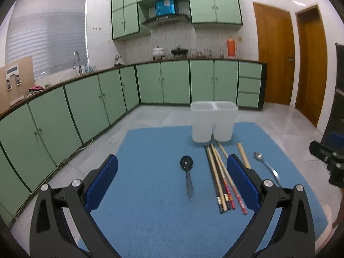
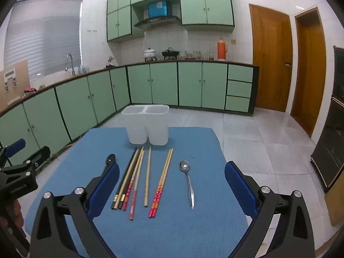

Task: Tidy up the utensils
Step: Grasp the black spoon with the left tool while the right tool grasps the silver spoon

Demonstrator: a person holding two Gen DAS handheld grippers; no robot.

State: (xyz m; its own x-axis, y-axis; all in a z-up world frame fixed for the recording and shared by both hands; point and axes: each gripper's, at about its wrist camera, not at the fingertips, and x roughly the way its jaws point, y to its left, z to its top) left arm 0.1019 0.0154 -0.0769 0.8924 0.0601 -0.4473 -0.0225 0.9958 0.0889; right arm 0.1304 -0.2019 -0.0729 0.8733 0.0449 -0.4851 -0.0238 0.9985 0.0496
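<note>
Left claw (image 1: 172, 180) and right claw (image 2: 172, 187) both hover with jaws spread wide.

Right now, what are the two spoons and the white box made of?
Silver spoon: probably polished metal; it glints. Black spoon: glossy, maybe plastic or coated metal; unclear. White box: likely frosted plastic, since its walls look cloudy and see-through.
</note>
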